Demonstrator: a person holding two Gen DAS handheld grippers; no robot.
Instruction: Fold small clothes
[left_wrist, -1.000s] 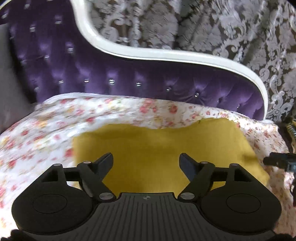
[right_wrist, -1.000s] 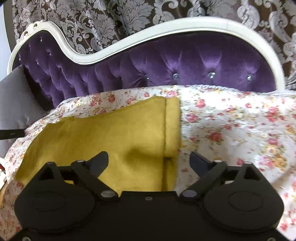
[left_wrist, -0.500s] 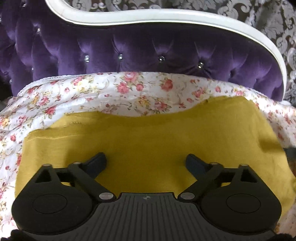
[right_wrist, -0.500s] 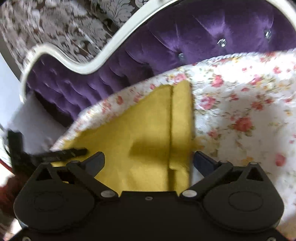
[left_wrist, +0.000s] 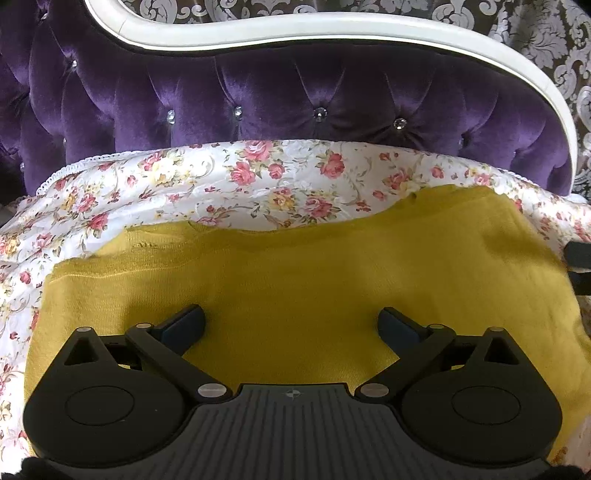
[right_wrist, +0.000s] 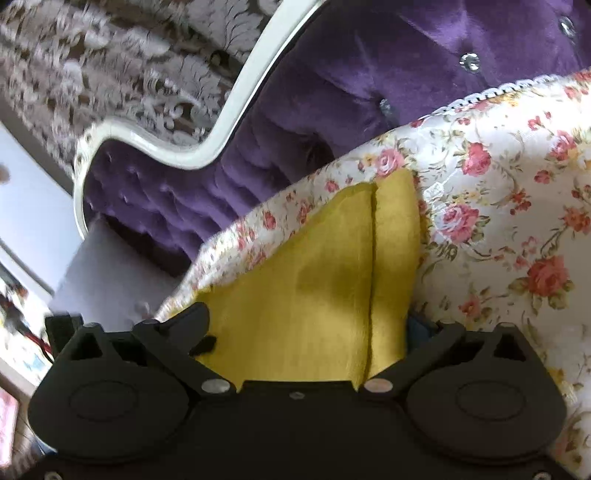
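Note:
A mustard-yellow garment (left_wrist: 314, 280) lies flat on the floral bedspread (left_wrist: 258, 177). My left gripper (left_wrist: 291, 321) hovers low over its near left part. Its jaws are opening wide, with cloth beneath them and nothing pinched. In the right wrist view the garment (right_wrist: 314, 295) shows its right edge with a seamed band (right_wrist: 395, 258). My right gripper (right_wrist: 306, 325) straddles that edge, tilted. Its jaws are closing with the cloth between them. The right finger (right_wrist: 421, 328) is half hidden behind the band's edge, and the pads do not press the cloth.
A purple tufted headboard (left_wrist: 295, 103) with a white frame (left_wrist: 332, 29) rises behind the bed, in front of patterned wallpaper (right_wrist: 110, 55). A grey pillow (right_wrist: 110, 273) sits at the bed's left. A black piece of the other gripper (left_wrist: 578, 258) shows at the right edge.
The left gripper came forward and down over the garment and its jaws spread wider. The right gripper rolled, dropped toward the garment's right edge, and its jaws narrowed around the band.

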